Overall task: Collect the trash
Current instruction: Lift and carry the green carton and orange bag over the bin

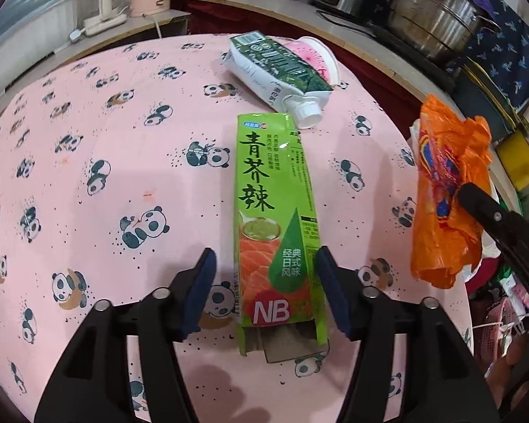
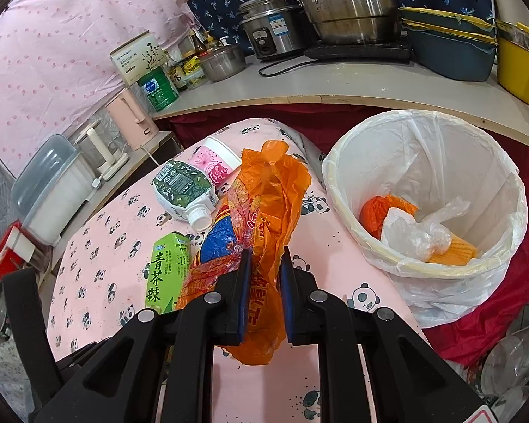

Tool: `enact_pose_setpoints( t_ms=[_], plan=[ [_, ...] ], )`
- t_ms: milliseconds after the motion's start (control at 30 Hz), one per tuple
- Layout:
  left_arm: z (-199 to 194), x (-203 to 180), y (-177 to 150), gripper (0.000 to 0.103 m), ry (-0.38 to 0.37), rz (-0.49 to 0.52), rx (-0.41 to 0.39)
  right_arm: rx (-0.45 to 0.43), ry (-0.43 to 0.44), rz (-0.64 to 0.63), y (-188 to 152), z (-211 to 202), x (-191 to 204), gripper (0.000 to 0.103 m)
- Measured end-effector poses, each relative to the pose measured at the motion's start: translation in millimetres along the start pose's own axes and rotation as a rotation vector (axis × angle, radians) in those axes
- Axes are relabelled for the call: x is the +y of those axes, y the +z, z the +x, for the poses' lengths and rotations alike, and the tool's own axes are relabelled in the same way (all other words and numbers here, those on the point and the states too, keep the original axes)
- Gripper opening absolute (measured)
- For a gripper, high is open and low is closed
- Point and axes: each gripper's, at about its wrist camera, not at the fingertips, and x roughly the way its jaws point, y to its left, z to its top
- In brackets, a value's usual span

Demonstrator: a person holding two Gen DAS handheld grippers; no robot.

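Right gripper [image 2: 264, 275]: its jaws were pinched on an orange plastic bag [image 2: 264, 204], which hung crumpled between the blue pads and stood clear above the table
Left gripper [image 1: 264, 292]: its jaws were spread wide, one pad on each side of the green box [image 1: 275, 218], neither pad pressing it yet
Green box: it lay flat on the panda tablecloth [image 1: 105, 211], long axis pointing away from the left gripper, its near end flap open
Milk carton [image 1: 278, 70]: it lay on its side beyond the box, cap toward the box, a pink cup [image 1: 317, 56] just behind it
Bin [image 2: 423, 271]: lined with a white bag, it stood off the table's edge to the right, already holding some orange and clear scraps
Step in hand: likely carrying the bag over to the bin while the left lined up on the box
Doing it well: the bag should be brought fully over the bin's rim before the jaws part, since loose plastic could catch on the liner; the left should close across the box's narrow sides, gently, as the open end would crush easily
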Motion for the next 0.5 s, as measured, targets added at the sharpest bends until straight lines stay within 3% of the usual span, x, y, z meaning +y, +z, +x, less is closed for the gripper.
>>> enact_pose_setpoints(
  t_ms=[267,300,400,500],
  plan=[
    [11,-12,5,0.073,0.035,0.010,-0.007,0.015,-0.007,0.001,-3,8,-3,0.015],
    [12,-15,5,0.072,0.042,0.021,-0.006,0.016,-0.007,0.001,-2,8,-4,0.015],
    [14,-23,7,0.052,0.065,0.067,-0.011,0.014,-0.010,0.000,-1,9,-3,0.015],
    [13,-27,7,0.051,0.039,0.078,-0.002,0.013,-0.011,0.004,-1,9,-6,0.015]
  ],
)
